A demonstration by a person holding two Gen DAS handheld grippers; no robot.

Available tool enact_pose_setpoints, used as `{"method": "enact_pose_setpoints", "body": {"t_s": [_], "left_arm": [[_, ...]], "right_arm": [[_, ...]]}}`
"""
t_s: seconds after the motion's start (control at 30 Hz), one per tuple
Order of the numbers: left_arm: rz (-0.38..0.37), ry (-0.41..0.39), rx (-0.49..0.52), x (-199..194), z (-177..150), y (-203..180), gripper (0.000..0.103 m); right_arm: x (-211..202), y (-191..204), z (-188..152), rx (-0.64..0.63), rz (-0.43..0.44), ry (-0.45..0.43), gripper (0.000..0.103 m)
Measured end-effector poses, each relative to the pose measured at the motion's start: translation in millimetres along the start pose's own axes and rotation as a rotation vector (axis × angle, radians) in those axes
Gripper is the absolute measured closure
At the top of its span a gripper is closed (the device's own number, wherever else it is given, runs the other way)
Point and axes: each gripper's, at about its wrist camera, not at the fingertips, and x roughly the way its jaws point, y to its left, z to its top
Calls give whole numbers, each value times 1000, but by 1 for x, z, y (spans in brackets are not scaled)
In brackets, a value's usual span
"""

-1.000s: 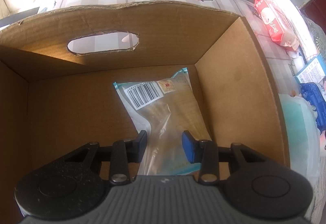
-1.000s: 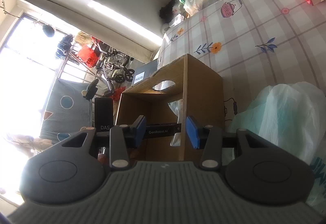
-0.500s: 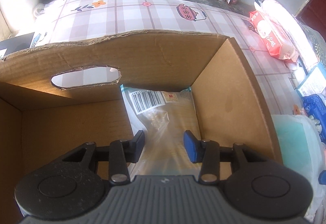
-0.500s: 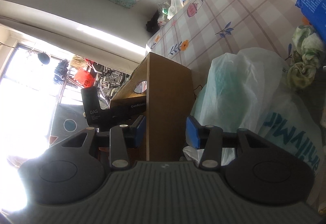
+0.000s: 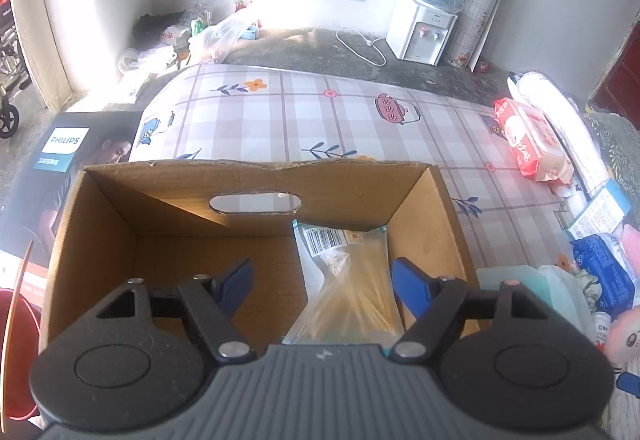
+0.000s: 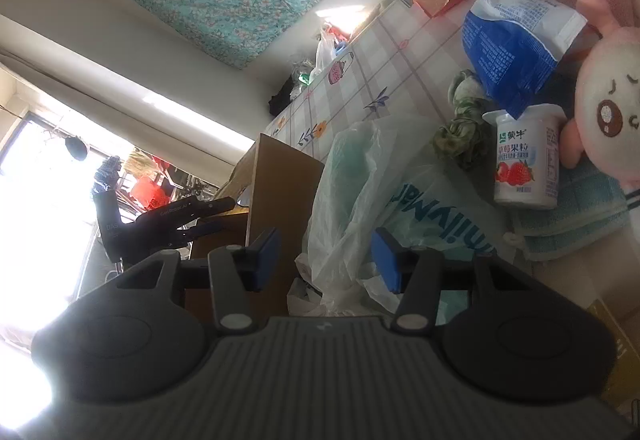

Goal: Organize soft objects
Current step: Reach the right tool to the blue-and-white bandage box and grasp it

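A clear packet [image 5: 347,280] with a barcode label lies inside the open cardboard box [image 5: 448,224], against its right wall on the box floor. The left gripper [image 5: 322,278] hangs above the box with its blue-padded fingers spread wide and nothing between them. The right gripper [image 6: 326,260], equally wide open and empty, faces a pale green plastic bag [image 6: 360,176] beside the box (a yoghurt cup [image 6: 526,164] and pink plush toy [image 6: 604,108] sit beyond it).
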Motion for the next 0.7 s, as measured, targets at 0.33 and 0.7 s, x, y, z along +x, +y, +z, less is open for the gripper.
{"method": "enact_pose_setpoints", "body": {"t_s": [0.33,0.7], "left_arm": [[-147,-153,163,-59,13,-98,15],[-286,-117,588,19,16,-291,15]], "right_arm": [[-58,-29,32,-33,-64,-178,52],[-67,-63,166,-33,-170,-249,52]]}}
